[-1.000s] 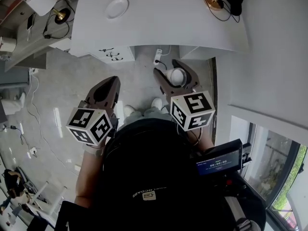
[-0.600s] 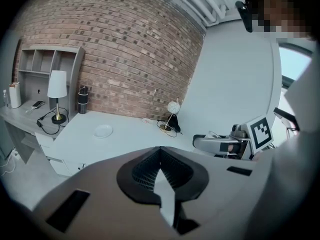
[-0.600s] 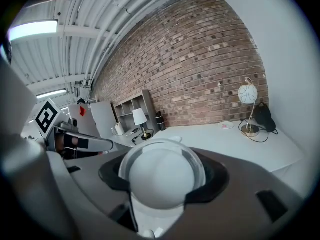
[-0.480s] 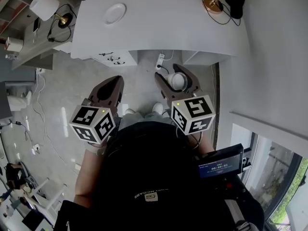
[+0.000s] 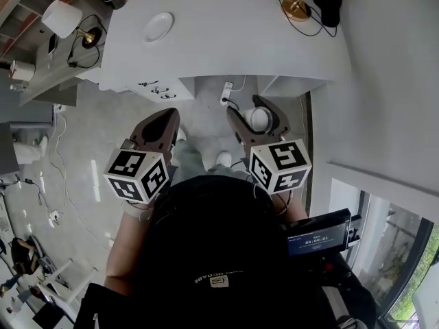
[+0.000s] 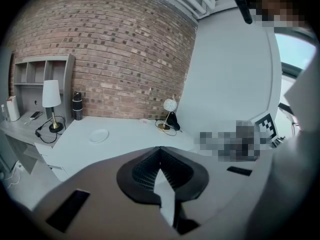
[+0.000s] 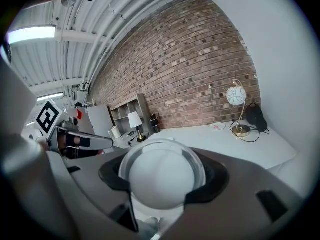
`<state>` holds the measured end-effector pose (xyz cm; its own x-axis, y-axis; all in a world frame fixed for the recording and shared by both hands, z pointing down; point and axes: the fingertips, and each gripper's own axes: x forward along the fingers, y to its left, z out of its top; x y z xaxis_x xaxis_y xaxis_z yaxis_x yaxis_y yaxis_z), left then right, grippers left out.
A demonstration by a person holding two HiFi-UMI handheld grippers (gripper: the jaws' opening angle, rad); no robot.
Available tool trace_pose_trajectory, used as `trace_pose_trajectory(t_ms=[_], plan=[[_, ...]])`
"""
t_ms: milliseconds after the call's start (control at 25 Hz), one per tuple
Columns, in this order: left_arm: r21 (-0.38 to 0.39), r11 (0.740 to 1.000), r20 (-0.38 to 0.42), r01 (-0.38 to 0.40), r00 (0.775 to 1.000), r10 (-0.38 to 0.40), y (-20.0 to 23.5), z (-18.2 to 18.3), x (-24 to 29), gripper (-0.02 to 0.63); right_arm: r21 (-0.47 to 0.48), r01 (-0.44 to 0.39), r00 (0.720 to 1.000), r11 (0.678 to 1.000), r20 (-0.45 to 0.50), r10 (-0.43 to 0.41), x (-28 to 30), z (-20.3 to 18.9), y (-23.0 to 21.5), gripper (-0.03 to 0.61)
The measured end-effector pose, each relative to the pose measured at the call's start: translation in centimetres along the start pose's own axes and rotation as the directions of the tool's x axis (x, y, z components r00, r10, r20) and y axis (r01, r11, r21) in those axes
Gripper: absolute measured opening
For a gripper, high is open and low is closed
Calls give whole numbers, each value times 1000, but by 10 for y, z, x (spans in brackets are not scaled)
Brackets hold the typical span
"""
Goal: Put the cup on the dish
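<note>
Head view: the right gripper [image 5: 252, 110] is pinching the cup [image 5: 258, 120] between part-spread jaws at centre frame, over the floor and short of the desk [image 5: 233, 40]. The left gripper [image 5: 167, 117] is hanging empty, its jaws pressed together. The dish [image 5: 158, 27] is lying on the desk at upper left, well apart from the cup, up and leftward. The left gripper is sitting nearer the dish, though the right is carrying the cup.

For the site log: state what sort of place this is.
Probably a loft-style office or studio: a bare brick wall, a long white desk with a globe lamp on it, and open shelving beside the desk.
</note>
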<state>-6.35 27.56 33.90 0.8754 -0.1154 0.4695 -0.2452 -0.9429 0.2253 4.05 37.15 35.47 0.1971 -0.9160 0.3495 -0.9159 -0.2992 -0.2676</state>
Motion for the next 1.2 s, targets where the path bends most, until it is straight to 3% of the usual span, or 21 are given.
trace_pose_trajectory(t_ms=[520, 880, 1200], plan=[[-7, 999, 4, 53, 999, -53, 24, 3, 16, 6, 12, 62, 998, 998, -22, -62, 18, -1, -3, 261], [-46, 996, -5, 73, 997, -73, 91, 24, 40, 6, 31, 118, 992, 993, -54, -116, 73, 14, -5, 261], [-79, 988, -18, 136, 990, -138, 148, 53, 69, 6, 49, 174, 983, 983, -62, -171, 133, 41, -9, 261]])
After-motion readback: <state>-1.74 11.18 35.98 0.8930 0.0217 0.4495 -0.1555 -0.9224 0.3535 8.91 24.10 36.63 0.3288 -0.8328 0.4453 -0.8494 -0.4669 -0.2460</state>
